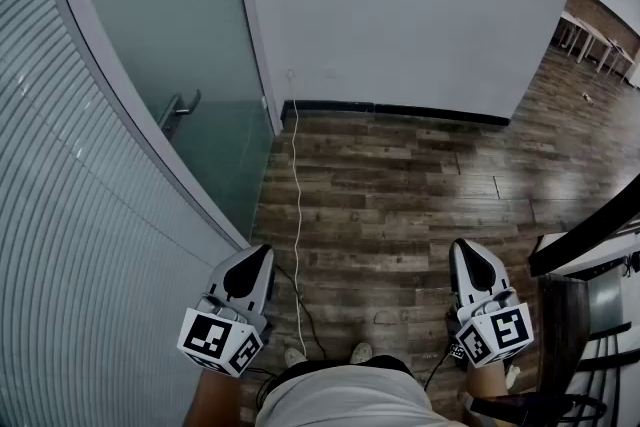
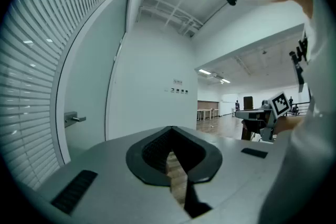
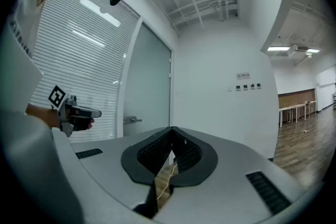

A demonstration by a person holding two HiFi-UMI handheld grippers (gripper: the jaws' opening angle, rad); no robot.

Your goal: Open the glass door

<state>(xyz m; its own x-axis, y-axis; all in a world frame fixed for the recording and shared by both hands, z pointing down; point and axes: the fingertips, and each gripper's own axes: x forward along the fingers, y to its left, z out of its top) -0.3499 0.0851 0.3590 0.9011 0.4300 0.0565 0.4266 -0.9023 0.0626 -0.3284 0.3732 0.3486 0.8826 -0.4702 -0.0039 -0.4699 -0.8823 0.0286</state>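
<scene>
The frosted glass door (image 1: 165,25) with its lever handle (image 1: 178,111) stands in the upper left of the head view, well apart from the left gripper (image 1: 260,253) at lower left and the right gripper (image 1: 461,245) at lower right, each with jaws closed together on nothing.

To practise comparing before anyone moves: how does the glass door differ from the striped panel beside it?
The glass door is plain frosted glass; the striped panel carries fine horizontal lines all over. The door bears a lever handle; the panel shows none. In the head view the panel runs right beside the left gripper, while the door stands farther ahead. Both are translucent and set in pale grey frames.
</scene>
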